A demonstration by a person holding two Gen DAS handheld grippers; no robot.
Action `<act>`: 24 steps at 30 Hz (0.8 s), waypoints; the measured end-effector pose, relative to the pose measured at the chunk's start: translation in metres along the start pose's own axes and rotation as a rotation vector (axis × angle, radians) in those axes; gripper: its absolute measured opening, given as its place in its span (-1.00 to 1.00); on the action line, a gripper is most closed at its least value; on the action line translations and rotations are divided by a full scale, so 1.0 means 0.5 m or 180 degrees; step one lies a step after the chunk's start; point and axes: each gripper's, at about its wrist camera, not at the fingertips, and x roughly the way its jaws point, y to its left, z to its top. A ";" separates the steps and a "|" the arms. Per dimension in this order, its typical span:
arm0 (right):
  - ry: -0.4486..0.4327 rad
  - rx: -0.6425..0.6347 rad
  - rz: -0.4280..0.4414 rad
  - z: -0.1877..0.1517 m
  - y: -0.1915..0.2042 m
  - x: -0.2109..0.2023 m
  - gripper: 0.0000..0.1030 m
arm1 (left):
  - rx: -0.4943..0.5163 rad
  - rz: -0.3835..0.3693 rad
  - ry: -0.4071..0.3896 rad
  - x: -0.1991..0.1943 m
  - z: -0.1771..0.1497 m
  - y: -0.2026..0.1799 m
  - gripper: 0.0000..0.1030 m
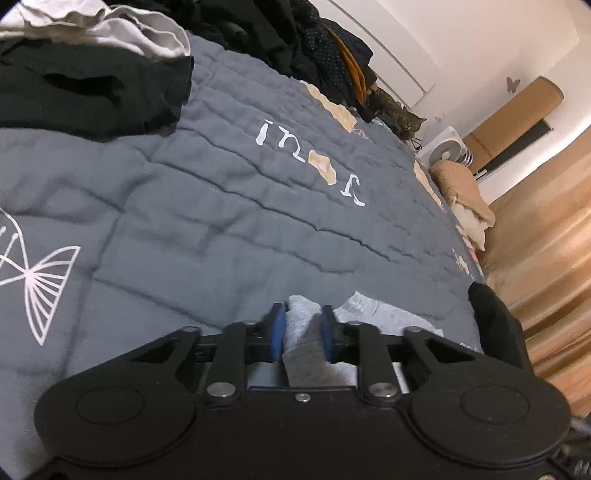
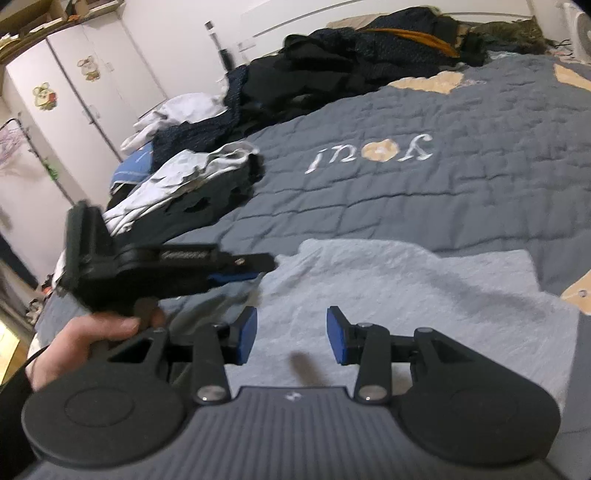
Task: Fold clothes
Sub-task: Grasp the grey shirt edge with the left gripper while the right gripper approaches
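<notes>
- Nearest the right-wrist lens, the right tool hangs with its blue pads spread apart, nothing between them, just over the light grey garment.
- That garment lies spread on the grey quilted bed, at about 6 o'clock of the stitched lettering.
- Left tool is clamped on a bunched fold of the grey cloth; the right-wrist view shows it at 9 o'clock, a bare hand around its grip, lifting the garment's left edge.
- Judging from this, a fold is in progress. To do it well I would keep the lifted edge taut, carry it straight across toward 3 o'clock, and use the free right tool to pin or pinch the matching edge so the cloth lands square, without a twist.
- Count: two tools, one garment in work.
- One black garment with a white one on top sits at 10 o'clock; whether these are sorted or waiting I cannot tell.
- One loose dark pile runs along the far side at 12 o'clock, pieces uncountable.
- One tabby cat rests beside it.
</notes>
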 end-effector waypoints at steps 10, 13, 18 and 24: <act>0.0340 -0.0335 0.0482 -0.045 0.081 0.028 -0.21 | 0.0062 -0.0033 -0.0059 -0.011 0.010 -0.008 -0.90; 0.0506 -0.0463 0.0539 -0.069 0.100 0.045 -0.21 | 0.0086 -0.0019 0.0020 -0.012 0.013 -0.009 -0.89; 0.0627 -0.0555 0.0521 -0.091 0.108 0.063 -0.21 | 0.0047 -0.0001 0.0136 -0.010 0.012 0.006 -0.89; 0.0688 -0.0558 0.0511 -0.096 0.107 0.074 -0.21 | -0.0026 -0.0083 0.0204 -0.004 0.009 0.009 -0.89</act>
